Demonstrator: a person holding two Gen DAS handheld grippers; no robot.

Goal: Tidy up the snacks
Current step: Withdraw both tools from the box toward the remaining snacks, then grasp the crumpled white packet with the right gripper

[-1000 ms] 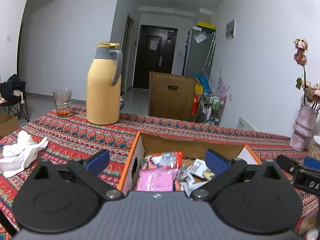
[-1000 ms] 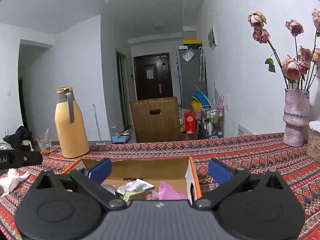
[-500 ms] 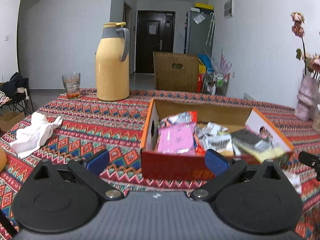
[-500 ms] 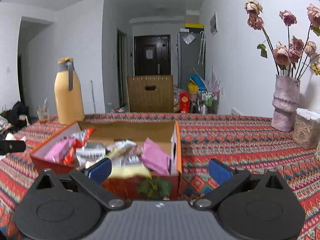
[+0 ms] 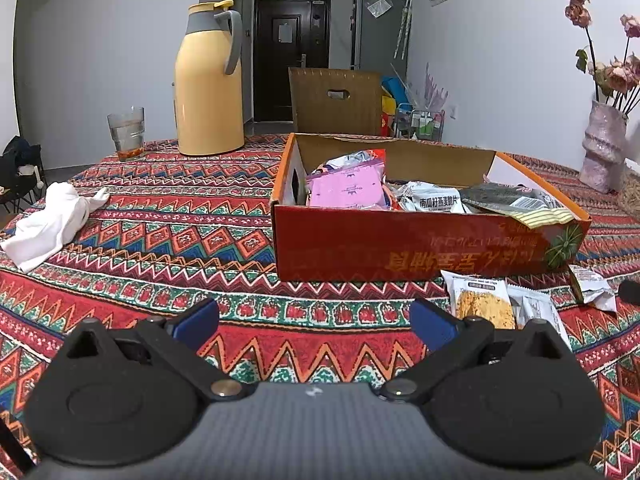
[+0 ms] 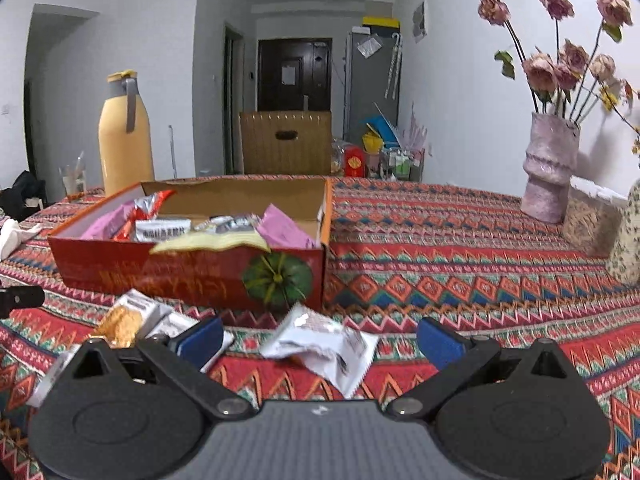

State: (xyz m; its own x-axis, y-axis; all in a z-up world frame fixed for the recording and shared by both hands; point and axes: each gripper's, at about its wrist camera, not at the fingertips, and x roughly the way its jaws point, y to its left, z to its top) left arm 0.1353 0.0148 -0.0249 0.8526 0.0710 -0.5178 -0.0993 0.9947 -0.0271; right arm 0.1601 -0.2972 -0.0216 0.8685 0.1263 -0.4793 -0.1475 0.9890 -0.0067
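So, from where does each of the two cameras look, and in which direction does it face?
Left wrist view: sits on the left tongs, low over the tablecloth, facing the red snack box and the yellow thermos; only its own open fingers show.
Right wrist view: sits on the right tongs, facing the box's right end and the vase, above a loose white packet; own open fingers show.
Shared: box, thermos, vase, dark door.

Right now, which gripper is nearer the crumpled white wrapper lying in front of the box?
Right. The right gripper has the white wrapper directly between its open fingers. The left gripper is off to that wrapper's left, with open fingers over bare tablecloth.
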